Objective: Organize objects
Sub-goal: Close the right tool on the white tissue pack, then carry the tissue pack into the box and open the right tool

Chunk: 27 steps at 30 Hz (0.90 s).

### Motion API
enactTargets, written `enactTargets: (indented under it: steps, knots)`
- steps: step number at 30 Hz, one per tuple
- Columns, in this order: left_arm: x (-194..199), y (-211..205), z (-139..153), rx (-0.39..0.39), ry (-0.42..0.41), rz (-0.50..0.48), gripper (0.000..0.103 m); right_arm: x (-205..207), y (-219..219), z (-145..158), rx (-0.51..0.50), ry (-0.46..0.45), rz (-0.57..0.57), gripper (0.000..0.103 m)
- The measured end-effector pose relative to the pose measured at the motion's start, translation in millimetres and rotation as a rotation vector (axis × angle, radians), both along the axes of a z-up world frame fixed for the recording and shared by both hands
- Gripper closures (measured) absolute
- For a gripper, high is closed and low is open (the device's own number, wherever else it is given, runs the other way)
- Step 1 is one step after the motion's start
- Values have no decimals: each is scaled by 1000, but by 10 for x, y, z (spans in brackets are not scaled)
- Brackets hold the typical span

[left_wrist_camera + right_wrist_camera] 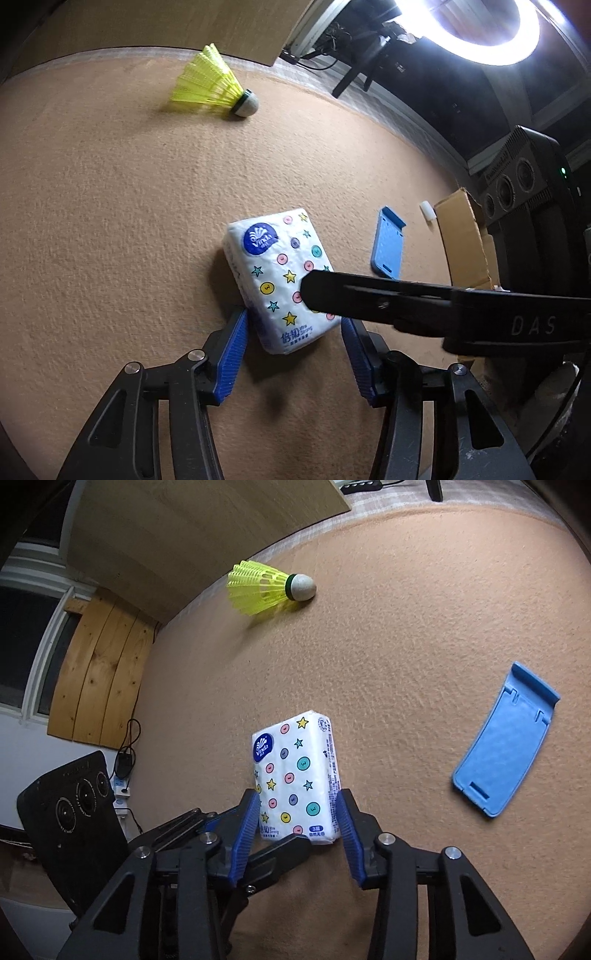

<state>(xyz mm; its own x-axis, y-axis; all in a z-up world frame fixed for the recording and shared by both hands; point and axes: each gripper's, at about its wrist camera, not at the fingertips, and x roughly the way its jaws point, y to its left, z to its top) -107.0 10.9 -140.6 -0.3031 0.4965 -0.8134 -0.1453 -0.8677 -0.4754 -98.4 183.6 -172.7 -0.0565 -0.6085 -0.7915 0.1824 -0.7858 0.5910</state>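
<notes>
A white tissue pack printed with stars and buttons sits on the tan felt table. My left gripper has its blue pads against the near end of the pack, one on each side. A black finger of my right gripper reaches in from the right across the pack's face. In the right wrist view, my right gripper presses its blue pads on both long sides of the tissue pack. A left finger lies just below the pack's bottom edge.
A yellow shuttlecock lies at the far edge. A blue plastic stand lies flat to the right. A cardboard box and a black device with lenses stand beyond it. A wooden board borders the far side.
</notes>
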Motion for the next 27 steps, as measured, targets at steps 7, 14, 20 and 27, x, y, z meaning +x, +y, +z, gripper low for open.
enactTargets:
  steps: [7,14,20,27]
  knots:
    - [22,20,68,-6,14,3,50,75,13,41,2,15,4,66]
    - [65,175,238,-5,51,-22,50,174,144,242,19,75,-13,67]
    - [108,454,426,-9,95,-72,50,262,415,426,26,120,-45,67]
    - [130,908,620,-1,135,-146,50,347,826,633,38,167,-109,67]
